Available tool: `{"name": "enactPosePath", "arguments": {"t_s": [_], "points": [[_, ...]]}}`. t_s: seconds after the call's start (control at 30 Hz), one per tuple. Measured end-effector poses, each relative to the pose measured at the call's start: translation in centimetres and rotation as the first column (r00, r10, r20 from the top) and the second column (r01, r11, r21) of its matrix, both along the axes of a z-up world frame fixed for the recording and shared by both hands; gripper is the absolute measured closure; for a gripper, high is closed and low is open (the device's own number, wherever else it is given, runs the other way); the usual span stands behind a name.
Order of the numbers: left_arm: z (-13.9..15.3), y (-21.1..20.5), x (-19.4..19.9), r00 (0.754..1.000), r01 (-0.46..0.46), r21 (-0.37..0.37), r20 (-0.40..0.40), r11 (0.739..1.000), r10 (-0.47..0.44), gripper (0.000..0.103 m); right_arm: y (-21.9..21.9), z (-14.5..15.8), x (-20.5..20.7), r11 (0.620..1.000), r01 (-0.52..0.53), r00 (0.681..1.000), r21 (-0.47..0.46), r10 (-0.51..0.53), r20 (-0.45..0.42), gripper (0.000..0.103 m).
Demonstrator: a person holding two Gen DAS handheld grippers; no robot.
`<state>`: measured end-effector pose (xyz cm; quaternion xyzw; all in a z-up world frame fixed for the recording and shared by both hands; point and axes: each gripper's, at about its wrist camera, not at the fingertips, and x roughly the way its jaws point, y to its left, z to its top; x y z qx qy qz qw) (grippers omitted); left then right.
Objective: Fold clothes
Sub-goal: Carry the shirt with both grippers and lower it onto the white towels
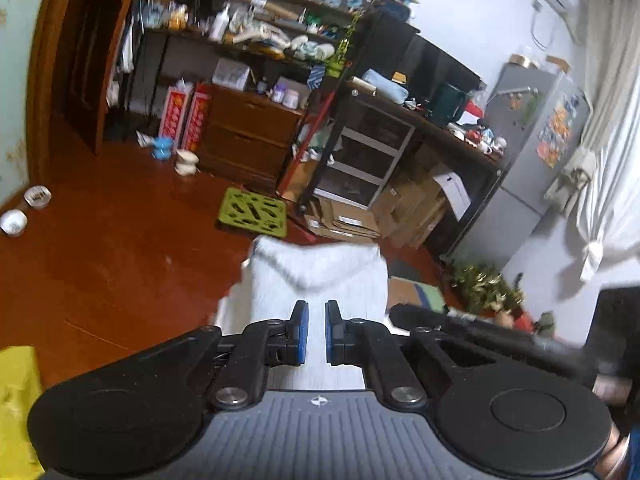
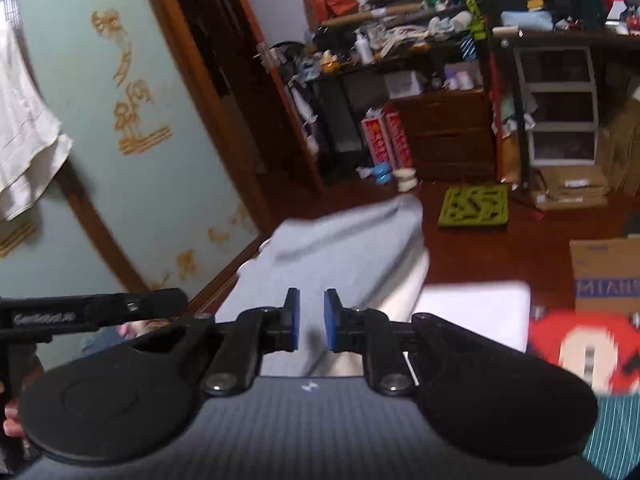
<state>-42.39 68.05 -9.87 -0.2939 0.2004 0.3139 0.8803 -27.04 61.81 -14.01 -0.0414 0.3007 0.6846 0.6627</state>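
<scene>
A pale grey-white garment [image 1: 316, 280] is held up above the floor. In the left wrist view my left gripper [image 1: 316, 334] has its blue pads narrowly apart with the cloth running between them, so it looks shut on the garment. In the right wrist view the same garment [image 2: 340, 248] hangs in folds ahead, blurred by motion. My right gripper [image 2: 311, 322] has its pads close together with the cloth between them. The other gripper's black handle [image 2: 80, 312] shows at the left.
A red-brown wooden floor [image 1: 120, 248] lies below. A green mat [image 1: 254, 212], cluttered shelves [image 1: 256, 32], a wooden drawer chest [image 1: 248, 136], a grey fridge [image 1: 532, 136] and cardboard boxes [image 2: 604, 272] stand around. A red printed cloth [image 2: 580, 348] and a white pad [image 2: 476, 312] lie at the right.
</scene>
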Motion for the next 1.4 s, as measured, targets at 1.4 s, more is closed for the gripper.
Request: {"name": "enactPosePath", "arguments": {"t_s": [1.4], "points": [[-3.8,-8.5,-0.8,0.955,0.099,0.091,-0.29,0.991,-0.069,0.099,-1.9,-3.9,-4.6,0.988,-0.12,0.992,-0.099,0.116,-0.043,0.088]]}}
